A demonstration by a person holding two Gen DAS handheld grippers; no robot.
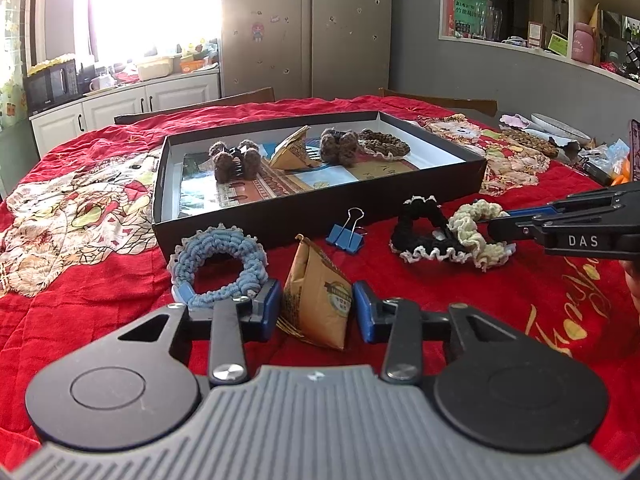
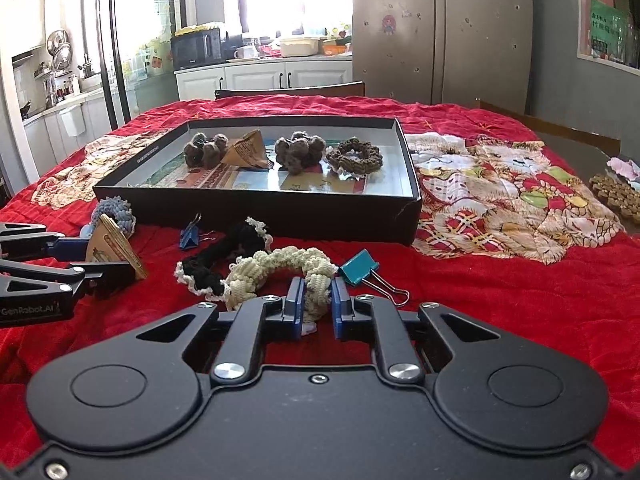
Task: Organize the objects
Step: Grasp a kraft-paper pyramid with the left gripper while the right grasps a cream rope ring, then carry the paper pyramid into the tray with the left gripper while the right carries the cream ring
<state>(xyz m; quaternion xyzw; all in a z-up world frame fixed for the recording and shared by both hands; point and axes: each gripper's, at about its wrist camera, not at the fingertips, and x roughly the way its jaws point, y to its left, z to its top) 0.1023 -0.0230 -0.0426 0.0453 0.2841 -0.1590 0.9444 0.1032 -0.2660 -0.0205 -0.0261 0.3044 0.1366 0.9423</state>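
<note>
My left gripper [image 1: 316,312] is open with a brown paper packet [image 1: 318,304] standing between its fingers; gaps show on both sides. A blue scrunchie [image 1: 218,264] lies just left of it. My right gripper [image 2: 317,306] straddles a cream scrunchie [image 2: 280,272], its pads close on both sides of the scrunchie. A black scrunchie [image 2: 224,256] lies against the cream one. The black box [image 1: 320,208] behind holds brown fuzzy clips [image 1: 234,160], another packet [image 1: 292,152] and a brown scrunchie [image 1: 384,142].
A blue binder clip [image 1: 346,236] lies in front of the box, a teal binder clip [image 2: 360,270] by my right gripper. The red quilted cloth [image 1: 520,300] covers the table. Clutter and a plate [image 1: 560,128] sit at the far right; chairs stand behind.
</note>
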